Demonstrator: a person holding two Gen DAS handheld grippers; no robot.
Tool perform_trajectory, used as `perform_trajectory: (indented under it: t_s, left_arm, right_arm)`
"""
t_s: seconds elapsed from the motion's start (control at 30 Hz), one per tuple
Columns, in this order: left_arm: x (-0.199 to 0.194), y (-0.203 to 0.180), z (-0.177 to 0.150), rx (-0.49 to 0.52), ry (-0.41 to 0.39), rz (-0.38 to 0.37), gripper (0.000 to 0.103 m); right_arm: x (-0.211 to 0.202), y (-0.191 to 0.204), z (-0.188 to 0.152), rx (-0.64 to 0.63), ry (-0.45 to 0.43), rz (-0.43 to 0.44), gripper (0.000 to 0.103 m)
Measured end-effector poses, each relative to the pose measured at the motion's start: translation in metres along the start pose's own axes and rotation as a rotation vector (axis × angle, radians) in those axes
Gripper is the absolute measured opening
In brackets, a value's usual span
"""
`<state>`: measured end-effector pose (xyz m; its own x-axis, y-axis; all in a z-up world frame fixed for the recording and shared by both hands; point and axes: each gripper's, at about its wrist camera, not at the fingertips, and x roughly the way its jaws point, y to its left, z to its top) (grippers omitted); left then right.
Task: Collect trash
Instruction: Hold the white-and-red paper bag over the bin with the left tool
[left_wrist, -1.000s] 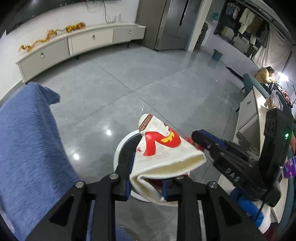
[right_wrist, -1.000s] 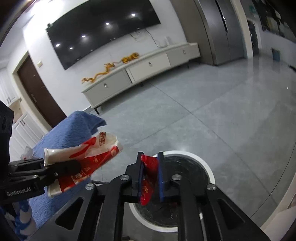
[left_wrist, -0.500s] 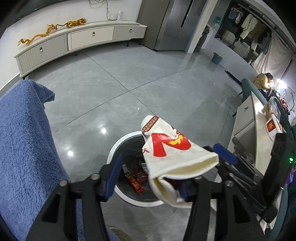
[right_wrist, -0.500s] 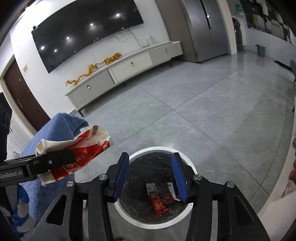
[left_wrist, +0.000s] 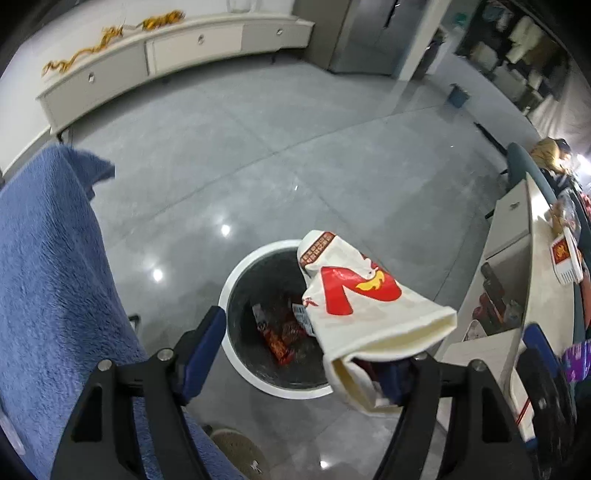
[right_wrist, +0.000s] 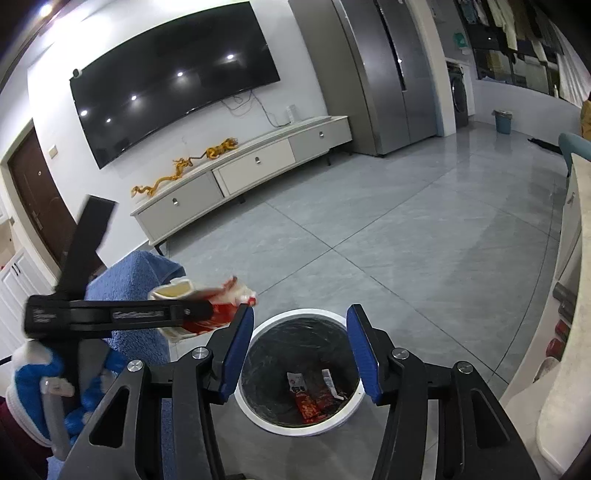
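Below, one round bin (right_wrist: 255, 413) held several small wrappers (right_wrist: 308, 406) while both hand-held grippers' jaws were opening, the right hand-held gripper (right_wrist: 300, 354) empty, the left hand-held gripper (left_wrist: 299, 352) with one paper bag (left_wrist: 362, 306) resting against a single pad.

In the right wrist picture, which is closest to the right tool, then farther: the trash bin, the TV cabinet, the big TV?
1. Trash bin, just below the right tool.
2. TV cabinet, across the floor.
3. TV, on the wall above the cabinet.

Crumpled white-and-red paper bag (left_wrist: 364, 306) hangs above the wrapper-strewn round bin (left_wrist: 236, 273).
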<state>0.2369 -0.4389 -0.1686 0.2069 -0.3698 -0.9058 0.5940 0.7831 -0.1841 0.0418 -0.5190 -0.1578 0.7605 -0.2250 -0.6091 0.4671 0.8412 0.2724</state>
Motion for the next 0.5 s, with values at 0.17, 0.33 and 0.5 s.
perform_trajectory:
  t_s: [0.17, 0.33, 0.5]
  left_arm:
    - [0.028, 0.006, 0.005, -0.073, 0.107, -0.003, 0.073]
    - [0.054, 0.016, 0.003, -0.163, 0.226, -0.084, 0.073]
    - [0.069, 0.027, 0.002, -0.23, 0.272, -0.123, 0.073]
  right_arm:
    - [0.003, -0.007, -0.001, -0.005, 0.01, -0.008, 0.052]
    - [0.014, -0.017, -0.005, 0.017, 0.029, -0.016, 0.052]
    - [0.031, -0.023, -0.01, 0.026, 0.064, -0.019, 0.053]
